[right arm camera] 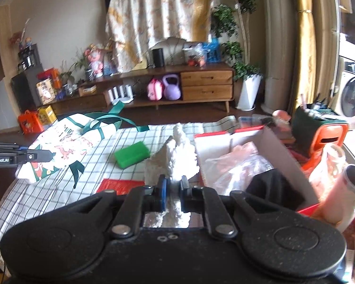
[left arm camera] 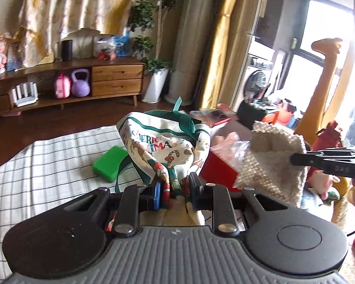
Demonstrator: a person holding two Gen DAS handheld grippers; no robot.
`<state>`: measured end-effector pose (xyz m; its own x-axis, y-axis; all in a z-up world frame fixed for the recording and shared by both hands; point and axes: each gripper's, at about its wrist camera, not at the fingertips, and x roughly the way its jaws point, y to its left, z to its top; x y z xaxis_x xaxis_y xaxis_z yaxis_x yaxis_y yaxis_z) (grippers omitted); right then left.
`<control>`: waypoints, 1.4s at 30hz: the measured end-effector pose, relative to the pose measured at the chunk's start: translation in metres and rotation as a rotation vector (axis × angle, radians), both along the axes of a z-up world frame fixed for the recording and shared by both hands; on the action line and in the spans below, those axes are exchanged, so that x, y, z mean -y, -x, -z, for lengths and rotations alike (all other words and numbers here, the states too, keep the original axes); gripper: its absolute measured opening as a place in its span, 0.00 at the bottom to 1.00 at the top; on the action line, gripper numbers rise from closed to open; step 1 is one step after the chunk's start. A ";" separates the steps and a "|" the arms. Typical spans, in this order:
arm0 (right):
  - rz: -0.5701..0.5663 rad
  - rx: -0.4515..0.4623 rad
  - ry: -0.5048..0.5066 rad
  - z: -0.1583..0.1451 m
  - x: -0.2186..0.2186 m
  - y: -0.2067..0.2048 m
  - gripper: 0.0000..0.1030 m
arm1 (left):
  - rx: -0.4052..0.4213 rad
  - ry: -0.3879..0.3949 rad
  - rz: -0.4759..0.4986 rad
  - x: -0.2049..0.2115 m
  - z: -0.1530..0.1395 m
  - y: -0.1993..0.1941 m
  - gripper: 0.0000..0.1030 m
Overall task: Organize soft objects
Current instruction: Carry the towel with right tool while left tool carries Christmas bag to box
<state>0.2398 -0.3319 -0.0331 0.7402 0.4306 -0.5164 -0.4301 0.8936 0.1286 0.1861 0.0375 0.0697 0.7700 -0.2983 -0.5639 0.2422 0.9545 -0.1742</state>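
Your left tongs (left arm camera: 174, 193) are clenched on the printed tote bag (left arm camera: 168, 146), held up above the checked worktop (left arm camera: 47, 156). Your right tongs (right arm camera: 172, 190) grasp the white knitted cloth (right arm camera: 175, 158) beside the red box (right arm camera: 267, 139). The box already holds soft items; the green sponge (right arm camera: 131, 157) is still left, I think.
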 end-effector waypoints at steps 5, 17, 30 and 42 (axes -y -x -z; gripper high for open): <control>0.061 0.021 -0.001 -0.009 0.025 -0.008 0.09 | 0.010 0.029 0.077 0.046 -0.014 -0.016 0.22; 0.194 0.019 0.010 -0.002 0.080 -0.035 0.09 | -0.052 0.131 0.157 0.135 -0.010 -0.067 0.22; 0.298 -0.014 0.031 0.015 0.121 -0.068 0.09 | -0.074 0.234 0.229 0.199 -0.004 -0.114 0.22; 0.318 -0.070 0.032 0.048 0.129 -0.119 0.09 | -0.214 0.209 0.116 0.194 0.071 -0.171 0.22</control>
